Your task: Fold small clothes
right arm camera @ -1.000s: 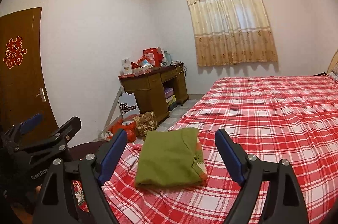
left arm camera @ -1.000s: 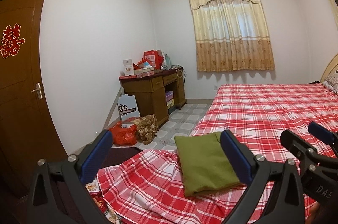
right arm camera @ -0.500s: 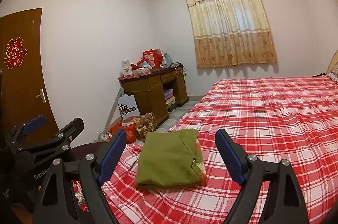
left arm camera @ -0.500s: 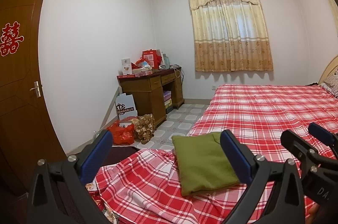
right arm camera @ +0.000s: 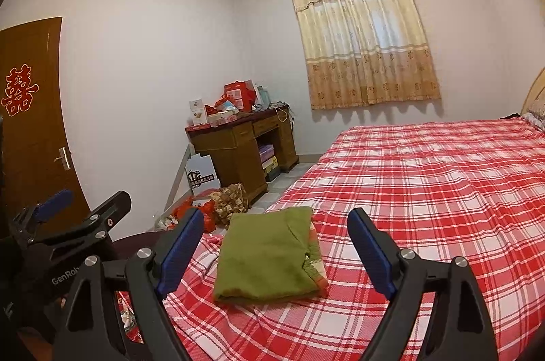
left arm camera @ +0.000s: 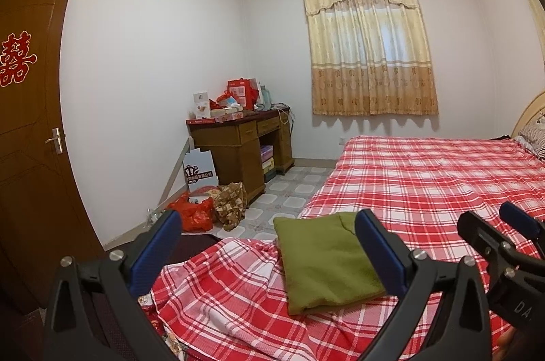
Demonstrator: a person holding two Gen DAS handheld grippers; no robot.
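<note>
Since a second ago almost nothing is moving: the green garment is lying folded near the bed's foot corner. Both the left gripper and right gripper are hovering spread, empty. It is probably soft, light; its thick folded edge is offering the best hold.

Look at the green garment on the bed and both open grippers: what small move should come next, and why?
Probably draw both grippers back. The green garment already lies folded in a neat rectangle on the bed, and the left gripper and right gripper hover with jaws wide, gripping nothing.
</note>
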